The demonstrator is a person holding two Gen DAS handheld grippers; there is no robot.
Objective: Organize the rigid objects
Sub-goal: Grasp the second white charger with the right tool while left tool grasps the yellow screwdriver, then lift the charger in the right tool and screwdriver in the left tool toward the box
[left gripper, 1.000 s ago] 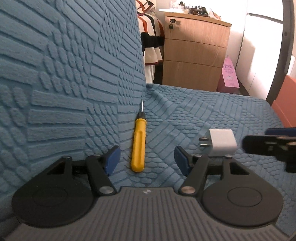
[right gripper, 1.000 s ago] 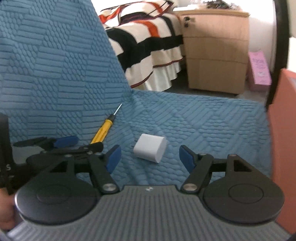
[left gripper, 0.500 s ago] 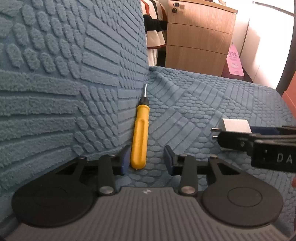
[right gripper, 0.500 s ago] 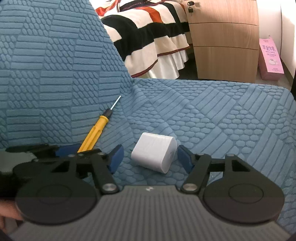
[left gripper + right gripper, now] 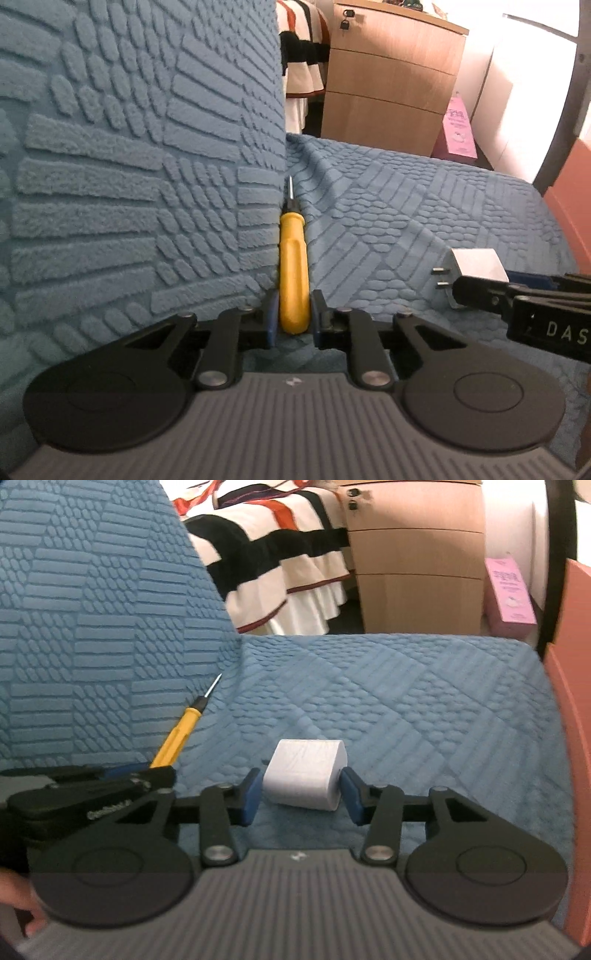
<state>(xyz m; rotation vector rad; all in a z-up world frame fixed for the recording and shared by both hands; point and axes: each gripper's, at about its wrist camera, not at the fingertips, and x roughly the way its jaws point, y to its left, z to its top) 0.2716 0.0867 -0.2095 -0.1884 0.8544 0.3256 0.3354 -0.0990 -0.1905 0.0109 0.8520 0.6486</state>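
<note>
Left gripper (image 5: 293,319): jaws narrowed onto the yellow screwdriver (image 5: 293,269), which lies in the sofa (image 5: 424,206) crease, handle outward. Right gripper (image 5: 301,794): jaws closed against the white charger (image 5: 304,777) flanks on the seat, apparently readying both lifts.

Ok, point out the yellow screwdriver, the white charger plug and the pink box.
yellow screwdriver (image 5: 293,273): left wrist view, middle of the handle.
white charger plug (image 5: 304,777): right wrist view, its near white face.
pink box (image 5: 511,590): right wrist view, its front panel.
</note>
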